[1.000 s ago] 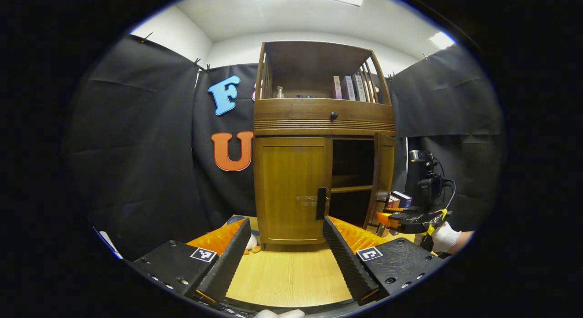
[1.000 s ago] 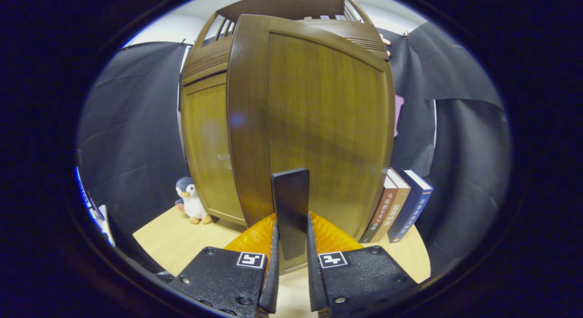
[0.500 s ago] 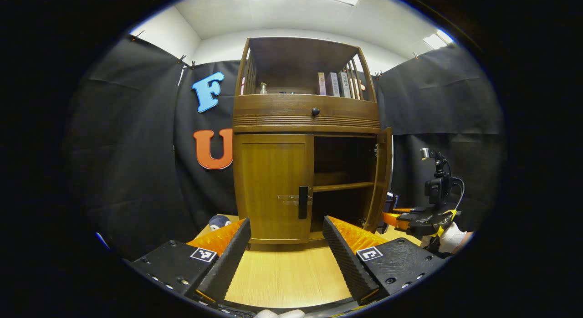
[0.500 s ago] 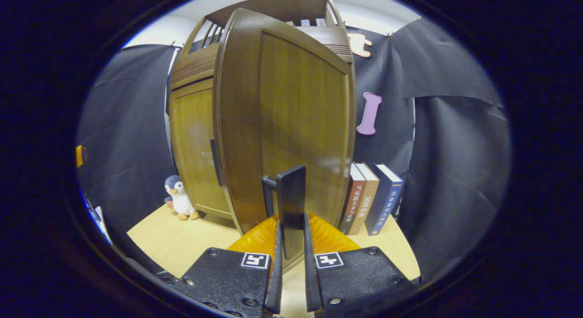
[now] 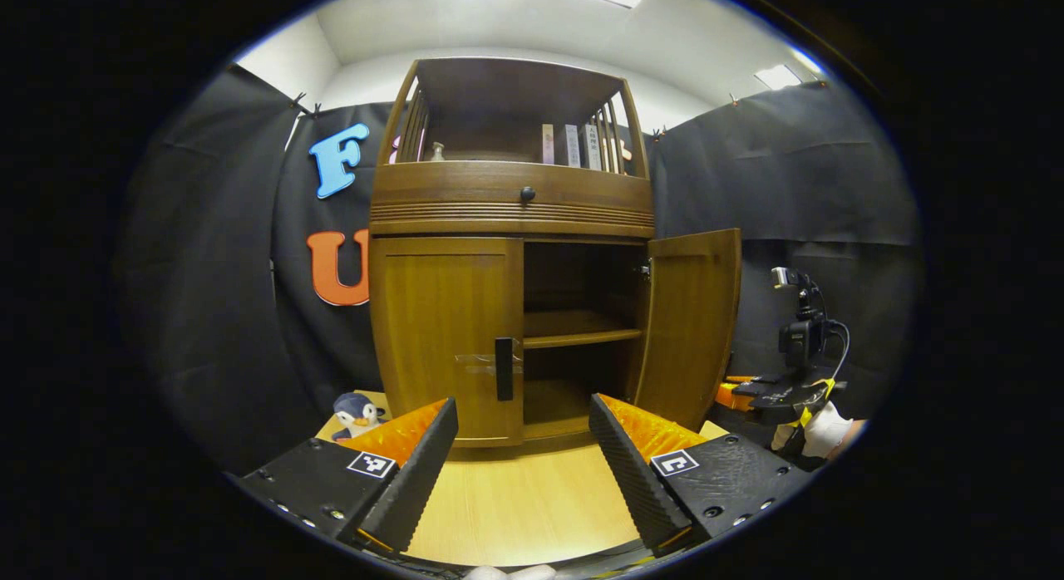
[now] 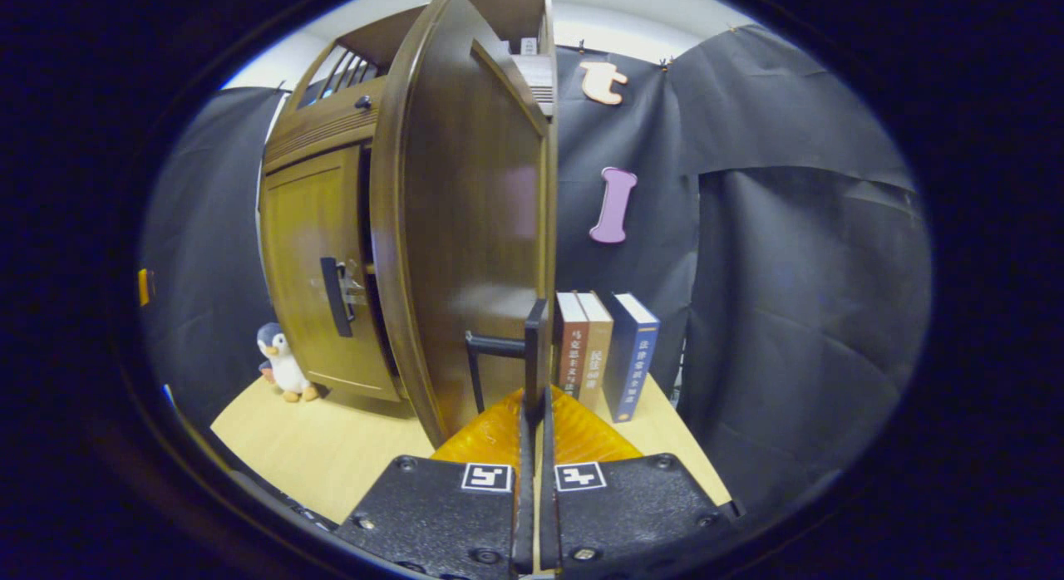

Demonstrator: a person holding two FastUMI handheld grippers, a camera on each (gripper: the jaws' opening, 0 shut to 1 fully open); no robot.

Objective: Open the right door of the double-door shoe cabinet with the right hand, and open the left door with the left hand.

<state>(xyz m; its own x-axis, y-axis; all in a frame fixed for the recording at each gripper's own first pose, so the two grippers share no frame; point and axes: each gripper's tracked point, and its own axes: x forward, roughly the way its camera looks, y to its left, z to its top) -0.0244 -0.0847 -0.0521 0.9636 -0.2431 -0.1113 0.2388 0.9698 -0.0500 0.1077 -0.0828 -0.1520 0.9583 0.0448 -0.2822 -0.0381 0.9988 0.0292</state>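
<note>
The wooden shoe cabinet [image 5: 511, 210] stands on the table ahead of my left gripper [image 5: 524, 447], which is open and a short way off it. Its left door [image 5: 445, 335] is closed, with a dark vertical handle [image 5: 504, 368] at the inner edge. The right door [image 5: 690, 322] is swung wide, baring the inner shelf [image 5: 582, 337]. In the right gripper view that door [image 6: 465, 231] is seen nearly edge-on. My right gripper [image 6: 532, 405] is shut on the right door's handle [image 6: 537, 347]. In the left gripper view the right gripper [image 5: 769, 393] shows beside the open door, held by a gloved hand [image 5: 819, 430].
A penguin toy [image 6: 283, 368] sits left of the cabinet on the wooden table [image 5: 524, 505]. Three books [image 6: 607, 351] stand upright behind the open door, right of the cabinet. Above the doors are a drawer with a knob [image 5: 527, 194] and a shelf of books [image 5: 573, 144].
The right door has swung much farther open with my right gripper on its handle. My left gripper stays open; the cabinet has shifted left in its view.
</note>
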